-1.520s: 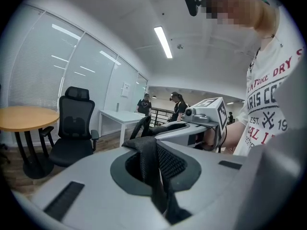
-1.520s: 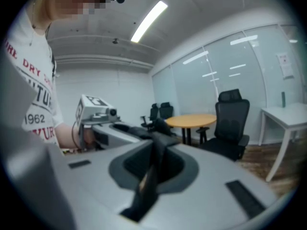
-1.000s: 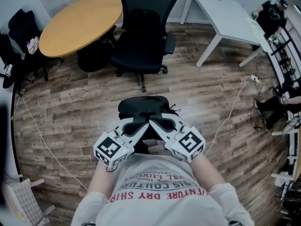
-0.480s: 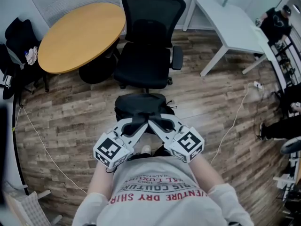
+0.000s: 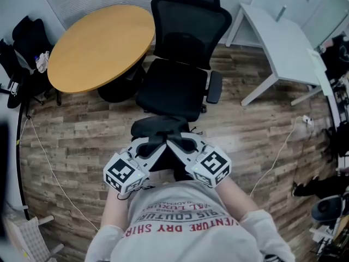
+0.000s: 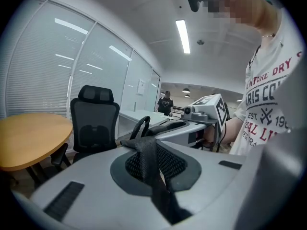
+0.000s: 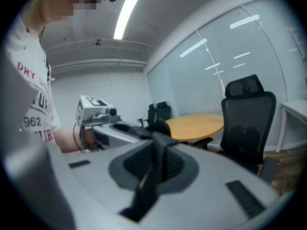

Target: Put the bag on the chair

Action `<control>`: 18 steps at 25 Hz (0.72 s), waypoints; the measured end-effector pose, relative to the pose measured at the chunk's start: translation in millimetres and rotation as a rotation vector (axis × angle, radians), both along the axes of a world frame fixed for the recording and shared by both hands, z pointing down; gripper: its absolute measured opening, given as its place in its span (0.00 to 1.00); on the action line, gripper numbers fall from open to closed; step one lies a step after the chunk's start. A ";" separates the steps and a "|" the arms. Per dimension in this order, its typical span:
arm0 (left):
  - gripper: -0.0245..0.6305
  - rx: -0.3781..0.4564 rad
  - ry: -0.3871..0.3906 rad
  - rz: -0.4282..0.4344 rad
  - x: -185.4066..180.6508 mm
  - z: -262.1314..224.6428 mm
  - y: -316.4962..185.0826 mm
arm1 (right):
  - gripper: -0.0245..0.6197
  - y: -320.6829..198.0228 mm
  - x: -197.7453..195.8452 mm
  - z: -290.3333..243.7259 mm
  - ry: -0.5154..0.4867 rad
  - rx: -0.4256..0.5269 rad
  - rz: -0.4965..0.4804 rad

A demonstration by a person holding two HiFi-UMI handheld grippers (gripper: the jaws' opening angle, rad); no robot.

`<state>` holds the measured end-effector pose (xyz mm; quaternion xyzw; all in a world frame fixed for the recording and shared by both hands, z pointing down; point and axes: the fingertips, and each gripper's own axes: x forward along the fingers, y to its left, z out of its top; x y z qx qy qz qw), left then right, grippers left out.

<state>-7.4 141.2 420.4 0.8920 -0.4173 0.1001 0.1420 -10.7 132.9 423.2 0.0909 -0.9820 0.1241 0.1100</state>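
Observation:
A black bag (image 5: 161, 129) hangs in front of me, just short of the black office chair (image 5: 177, 81). My left gripper (image 5: 157, 144) is shut on one black webbing strap (image 6: 148, 153) of the bag. My right gripper (image 5: 174, 144) is shut on another strap (image 7: 158, 163). The two grippers meet tip to tip above the bag, close to my chest. The chair's seat (image 5: 170, 94) faces me and its backrest (image 6: 93, 123) shows in the left gripper view. Most of the bag is hidden under the grippers.
A round wooden table (image 5: 98, 42) stands left of the chair. A white desk (image 5: 278, 42) stands at the right. A white cable (image 5: 281, 152) runs across the wood floor at the right, another cable (image 5: 49, 168) at the left. Dark bags (image 5: 22, 48) sit at far left.
The chair and tables have come nearer and lower in the head view as I move toward them. The bag now hangs right at the seat's front edge. Both grips are unchanged.

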 end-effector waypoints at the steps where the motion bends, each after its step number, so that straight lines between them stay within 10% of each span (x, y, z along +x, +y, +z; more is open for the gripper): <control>1: 0.11 -0.012 0.002 -0.002 -0.8 1.9 -11.6 | 0.11 -11.4 -1.1 2.0 0.003 -0.002 -0.017; 18: 0.11 -0.026 0.016 -0.038 -21.1 26.7 -213.4 | 0.11 -212.2 -21.2 26.3 0.080 0.047 -0.044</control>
